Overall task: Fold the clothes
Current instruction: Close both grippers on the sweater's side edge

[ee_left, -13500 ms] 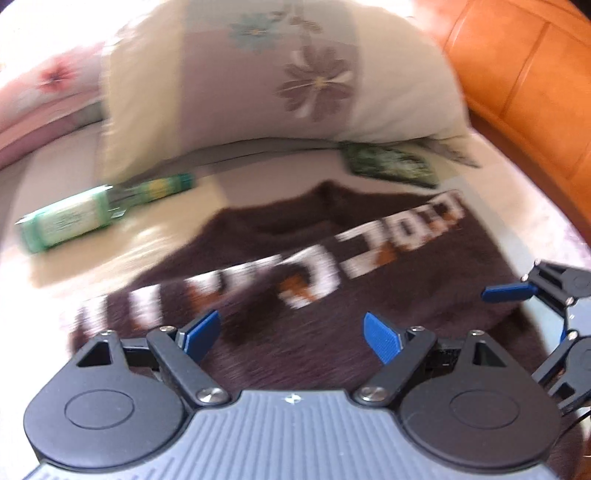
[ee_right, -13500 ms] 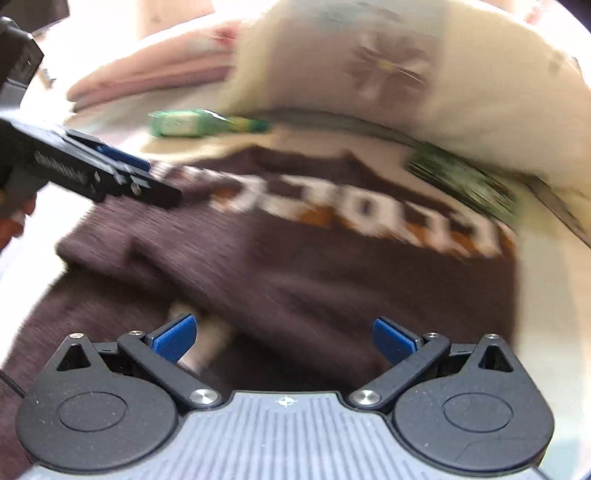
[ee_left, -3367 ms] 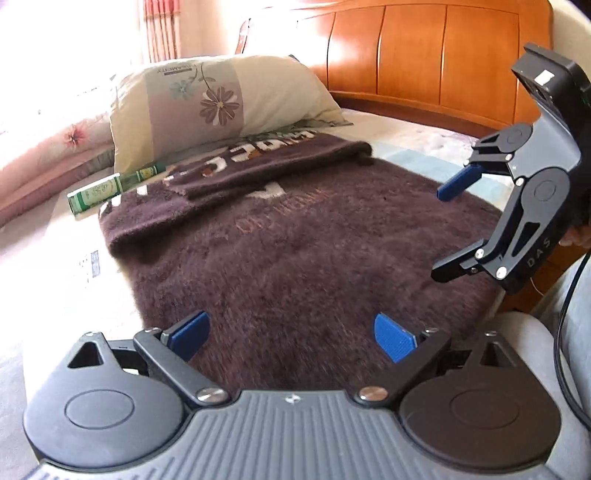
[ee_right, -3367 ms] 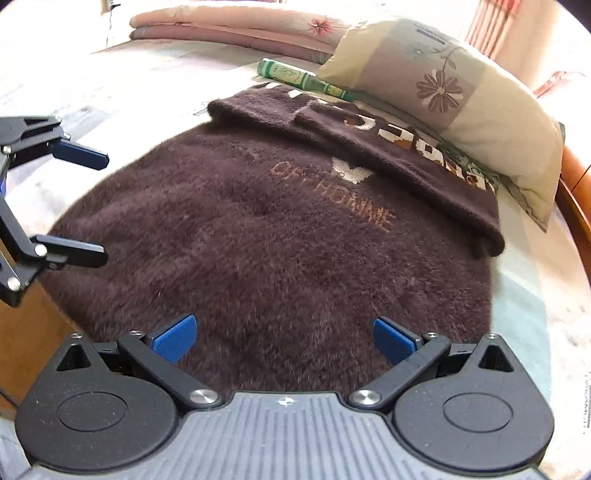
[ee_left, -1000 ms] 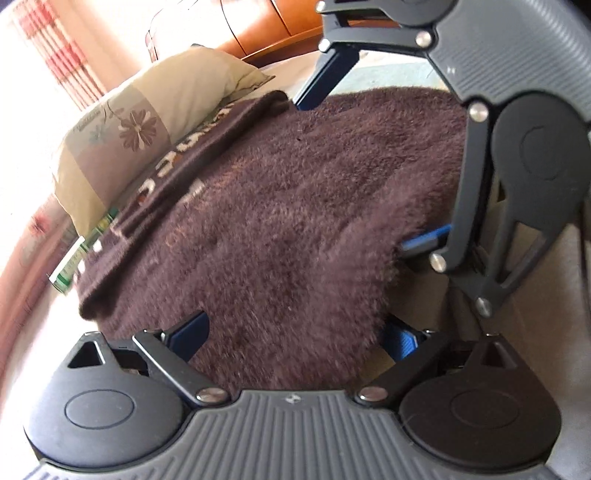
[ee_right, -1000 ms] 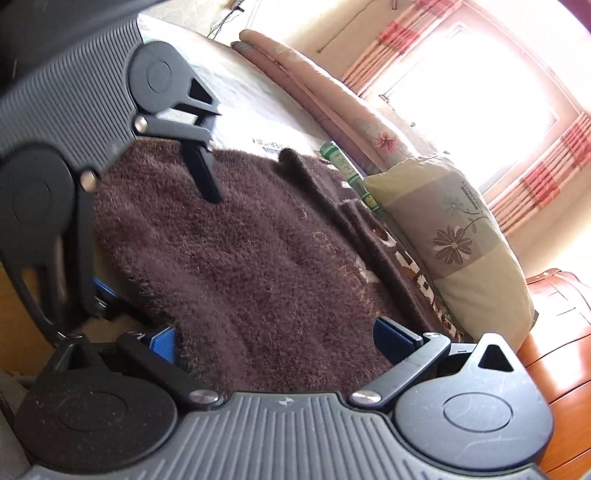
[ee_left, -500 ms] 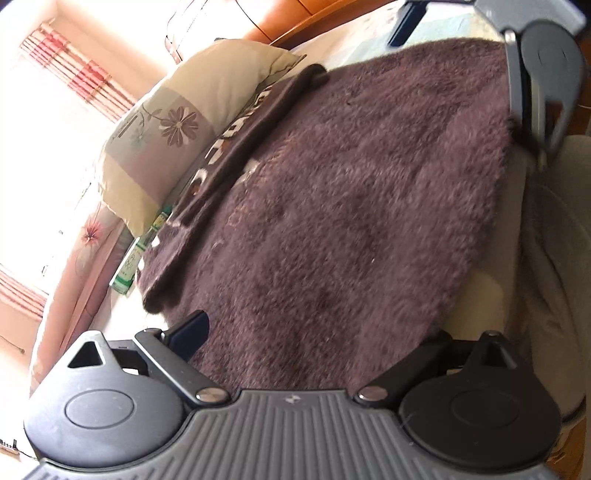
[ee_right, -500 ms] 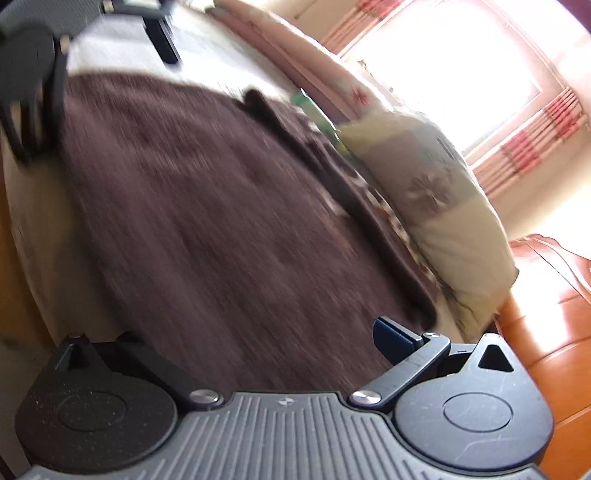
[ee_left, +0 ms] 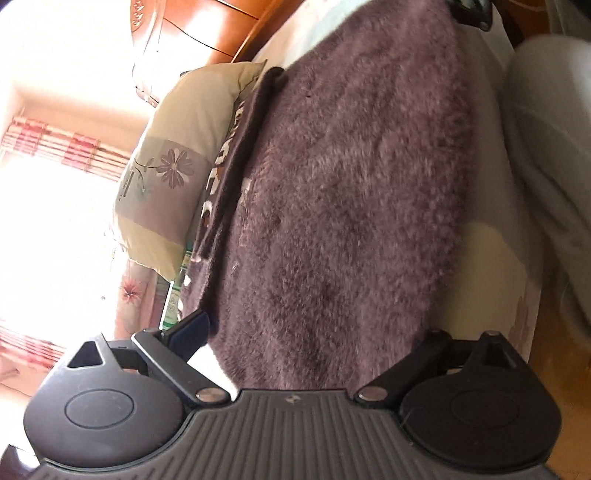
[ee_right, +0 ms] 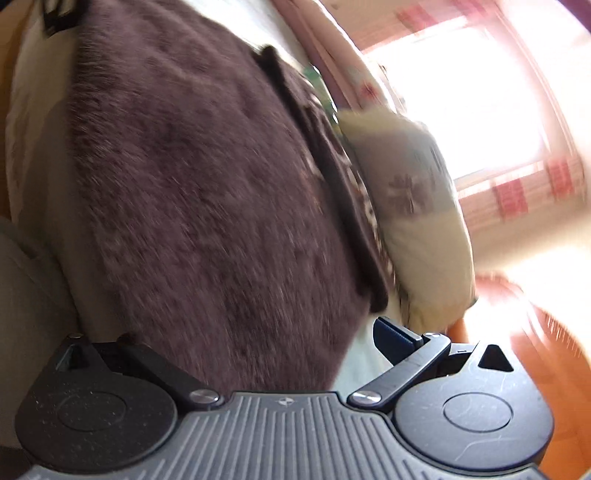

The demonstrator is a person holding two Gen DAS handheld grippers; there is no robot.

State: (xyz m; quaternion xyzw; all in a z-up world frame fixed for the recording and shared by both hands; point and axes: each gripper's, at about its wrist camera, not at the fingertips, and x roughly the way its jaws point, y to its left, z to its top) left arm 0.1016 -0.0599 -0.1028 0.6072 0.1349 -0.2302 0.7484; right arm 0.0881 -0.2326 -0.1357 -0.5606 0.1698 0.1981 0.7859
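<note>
Bed (ee_left: 491, 258): pale sheet, wooden headboard (ee_left: 207, 29). Lying on it: fuzzy brown sweater (ee_left: 351, 184), spread flat, one edge folded over; floral pillow (ee_left: 177, 166) beside sweater; green tube (ee_left: 173, 299) near pillow, partly hidden.

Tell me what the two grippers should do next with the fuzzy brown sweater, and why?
Probably shut both jaws. The fuzzy brown sweater has its near hem lying between the open jaws of the left gripper and the right gripper, with one finger of each hidden beneath the fabric. Closing should grip each corner for folding toward the floral pillow.
</note>
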